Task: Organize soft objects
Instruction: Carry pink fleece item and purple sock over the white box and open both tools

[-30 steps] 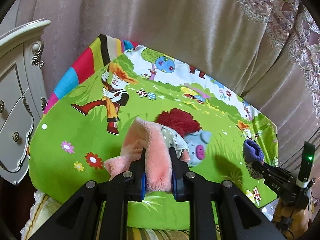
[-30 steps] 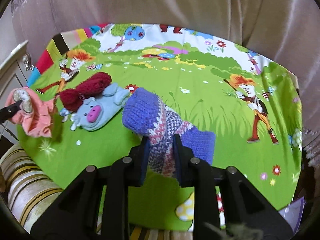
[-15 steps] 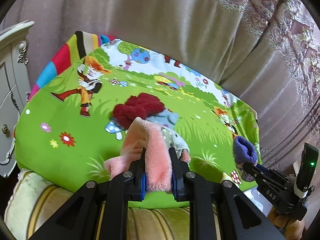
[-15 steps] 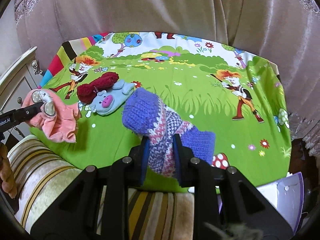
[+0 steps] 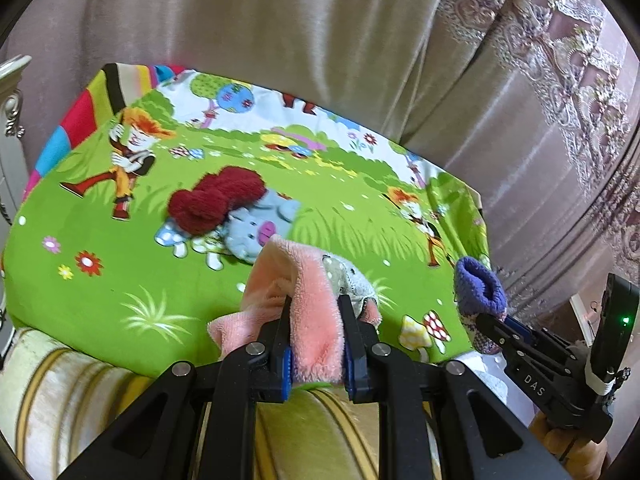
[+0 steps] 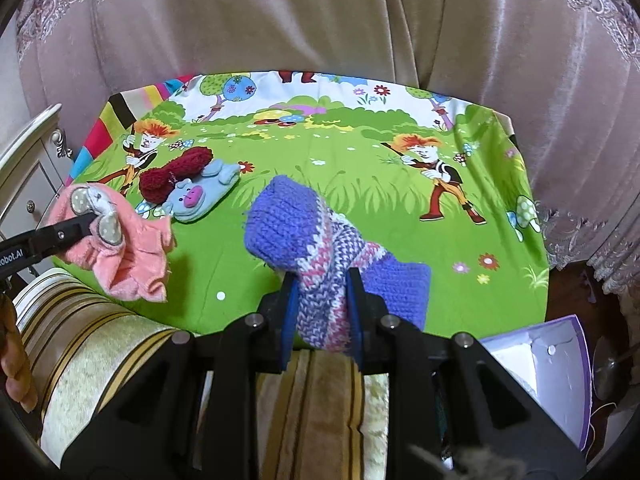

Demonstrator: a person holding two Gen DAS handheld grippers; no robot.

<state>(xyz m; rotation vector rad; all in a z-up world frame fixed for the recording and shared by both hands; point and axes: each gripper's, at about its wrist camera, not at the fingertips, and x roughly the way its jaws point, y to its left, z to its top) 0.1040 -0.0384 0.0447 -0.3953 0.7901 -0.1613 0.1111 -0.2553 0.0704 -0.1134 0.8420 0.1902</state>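
Observation:
My left gripper [image 5: 315,312] is shut on a fluffy pink sock [image 5: 316,300] with a grey spotted patch, held over the near edge of the green cartoon cloth [image 5: 120,264]. That pink sock [image 6: 120,248] hangs at the left of the right wrist view, in the left gripper [image 6: 94,222]. My right gripper [image 6: 320,284] is shut on a purple knitted sock [image 6: 296,228] with pink and white stripes; its cuff [image 5: 478,288] shows at the right of the left wrist view. On the cloth lie a dark red knitted sock [image 5: 216,200] and a pale blue pig-face sock [image 5: 256,232], touching each other.
The cloth covers a seat backed by beige curtains [image 6: 320,20]. A striped cushion [image 6: 100,344] runs along the near edge. A white carved cabinet [image 6: 28,168] stands at the left. An open white and purple box [image 6: 552,364] sits low at the right. A hand [image 6: 12,364] grips the left handle.
Both grippers have drawn back from the cloth toward its near edge, each still holding its sock. The red and blue socks stay put; the striped cushion and the box have come into view.

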